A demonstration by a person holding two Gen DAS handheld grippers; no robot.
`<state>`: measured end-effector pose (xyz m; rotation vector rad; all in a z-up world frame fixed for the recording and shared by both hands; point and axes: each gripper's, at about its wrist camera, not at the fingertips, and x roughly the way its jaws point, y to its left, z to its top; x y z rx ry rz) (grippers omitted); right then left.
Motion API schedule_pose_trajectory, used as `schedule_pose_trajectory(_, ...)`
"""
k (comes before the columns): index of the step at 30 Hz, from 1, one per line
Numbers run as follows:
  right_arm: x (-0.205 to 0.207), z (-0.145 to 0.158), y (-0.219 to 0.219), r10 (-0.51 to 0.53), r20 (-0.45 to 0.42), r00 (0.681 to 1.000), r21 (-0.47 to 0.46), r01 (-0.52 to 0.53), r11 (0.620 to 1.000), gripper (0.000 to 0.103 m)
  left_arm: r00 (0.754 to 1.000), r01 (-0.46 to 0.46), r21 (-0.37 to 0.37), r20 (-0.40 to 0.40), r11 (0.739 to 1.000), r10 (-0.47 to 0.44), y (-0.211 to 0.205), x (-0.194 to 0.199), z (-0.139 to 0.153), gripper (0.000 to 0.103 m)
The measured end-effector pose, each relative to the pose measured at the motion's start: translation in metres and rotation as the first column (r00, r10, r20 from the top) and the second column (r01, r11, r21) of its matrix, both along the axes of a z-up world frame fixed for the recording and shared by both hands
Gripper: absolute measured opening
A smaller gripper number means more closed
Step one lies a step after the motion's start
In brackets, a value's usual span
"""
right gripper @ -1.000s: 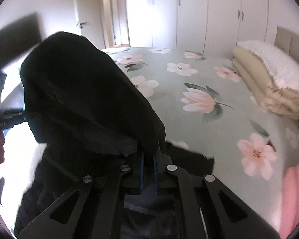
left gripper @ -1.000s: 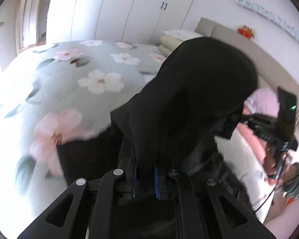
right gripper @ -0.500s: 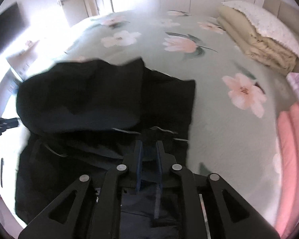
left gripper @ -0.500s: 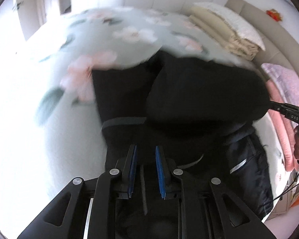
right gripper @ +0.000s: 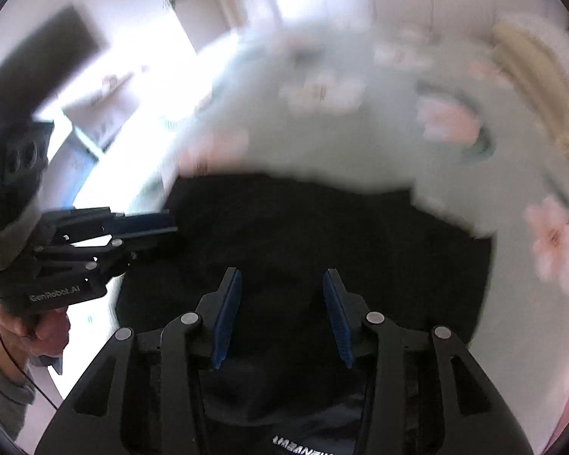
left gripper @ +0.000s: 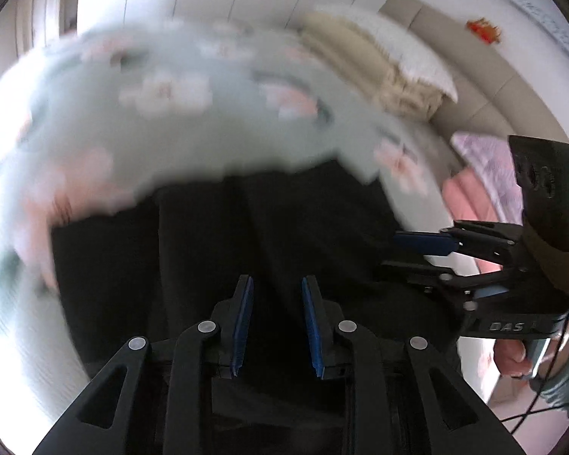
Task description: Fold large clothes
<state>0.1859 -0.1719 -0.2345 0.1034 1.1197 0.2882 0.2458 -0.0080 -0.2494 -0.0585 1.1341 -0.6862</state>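
A large black garment (left gripper: 265, 227) lies spread on the floral bedspread, folded over itself; the right wrist view shows it as well (right gripper: 322, 227), with white lettering near its close edge. My left gripper (left gripper: 277, 288) hovers over the near edge of the garment. Its jaws are opening, and between the blue pads only the cloth below shows. My right gripper (right gripper: 282, 280) is wider apart and also opening over the cloth, gripping nothing. Each view shows the other gripper from the side: the right gripper (left gripper: 394, 253) and the left gripper (right gripper: 167, 239).
The pale green flowered bed (left gripper: 170, 132) stretches beyond the garment, blurred by motion. Folded beige blankets (left gripper: 379, 72) sit by the headboard. Pink and purple folded items (left gripper: 481, 167) lie at the right. A person's hand (right gripper: 38, 330) holds the left gripper's handle.
Both grippers were shut on raised black fabric a second ago. They have let go, their jaws stand apart, and the fabric has dropped flat onto the garment.
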Motion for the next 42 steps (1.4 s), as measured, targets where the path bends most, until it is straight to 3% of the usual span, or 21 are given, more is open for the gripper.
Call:
schedule_pose_trajectory(2,-0.005,-0.034,0.002,0.022,-0.075,0.997,-0.006,-0.022,1.0,0.047,0.997,-0.005,0.014,-0.083,1.0,0.006,0.005,-0.02,-0.042,0.027)
schedule_pose_trajectory(4,-0.022,-0.076,0.006,0.027,-0.164,0.986,-0.03,-0.033,0.999,0.047,0.993,-0.005,0.067,-0.116,0.998,0.013,0.001,-0.042,-0.076,0.027)
schedule_pose_trajectory(6,-0.037,-0.11,0.007,0.023,-0.229,0.973,-0.026,-0.029,0.999,0.047,0.997,-0.028,0.07,-0.071,0.997,0.033,-0.003,-0.061,-0.087,0.027)
schedule_pose_trajectory(8,-0.052,-0.128,0.005,-0.024,-0.21,0.977,-0.02,0.02,1.0,0.047,0.996,-0.075,0.05,-0.041,0.996,0.077,-0.001,-0.067,-0.089,0.027)
schedule_pose_trajectory(10,-0.05,-0.134,-0.001,-0.069,-0.206,0.976,0.008,0.072,0.997,0.047,0.992,-0.11,0.02,-0.066,0.994,0.111,0.003,-0.064,-0.092,0.027)
schedule_pose_trajectory(13,-0.046,-0.132,-0.004,-0.076,-0.224,0.972,0.024,0.084,0.996,0.047,0.987,-0.129,-0.002,-0.101,0.992,0.128,0.007,-0.059,-0.084,0.027)
schedule_pose_trajectory(16,-0.043,-0.113,-0.013,-0.063,-0.217,0.974,0.04,0.074,0.996,0.047,0.99,-0.125,-0.002,-0.07,0.992,0.124,0.01,-0.062,-0.053,0.027)
schedule_pose_trajectory(18,-0.044,-0.091,-0.02,-0.068,-0.171,0.983,0.047,0.077,0.996,0.048,0.992,-0.123,0.001,-0.023,0.992,0.123,0.015,-0.067,-0.031,0.029)
schedule_pose_trajectory(19,-0.043,-0.076,-0.024,-0.079,-0.134,0.988,0.041,0.085,0.995,0.048,0.992,-0.122,-0.007,-0.01,0.992,0.122,0.016,-0.067,-0.023,0.036)
schedule_pose_trajectory(22,-0.034,-0.052,-0.03,-0.113,-0.054,0.992,0.035,0.115,0.993,0.048,0.992,-0.128,0.018,0.004,0.992,0.128,0.014,-0.067,-0.024,0.042)
schedule_pose_trajectory(24,-0.019,-0.064,-0.029,-0.125,-0.063,0.99,-0.009,0.125,0.992,0.048,0.99,-0.137,0.052,-0.037,0.989,0.139,0.013,-0.062,-0.044,0.042)
schedule_pose_trajectory(26,-0.01,-0.098,-0.027,-0.137,-0.119,0.983,-0.079,0.128,0.989,0.048,0.985,-0.141,0.047,-0.096,0.989,0.145,0.011,-0.056,-0.068,0.042)
schedule_pose_trajectory(28,-0.007,-0.131,-0.027,-0.143,-0.193,0.971,-0.058,0.135,0.989,0.048,0.981,-0.151,0.022,-0.12,0.988,0.153,0.012,-0.055,-0.082,0.042)
schedule_pose_trajectory(29,-0.009,-0.136,-0.031,-0.159,-0.182,0.97,-0.024,0.158,0.987,0.048,0.982,-0.152,0.014,-0.108,0.988,0.152,0.013,-0.056,-0.081,0.042)
schedule_pose_trajectory(32,-0.012,-0.129,-0.038,-0.171,-0.171,0.97,0.008,0.175,0.985,0.048,0.983,-0.155,-0.007,-0.104,0.988,0.154,0.019,-0.061,-0.072,0.042)
schedule_pose_trajectory(37,-0.053,-0.086,-0.053,-0.201,-0.097,0.975,0.045,0.206,0.978,0.048,0.986,-0.154,-0.02,-0.071,0.988,0.152,0.046,-0.09,-0.042,0.042)
schedule_pose_trajectory(42,-0.115,-0.072,-0.077,-0.258,-0.097,0.961,0.019,0.261,0.965,0.05,0.971,-0.227,0.056,-0.066,0.972,0.231,0.104,-0.142,-0.026,0.042)
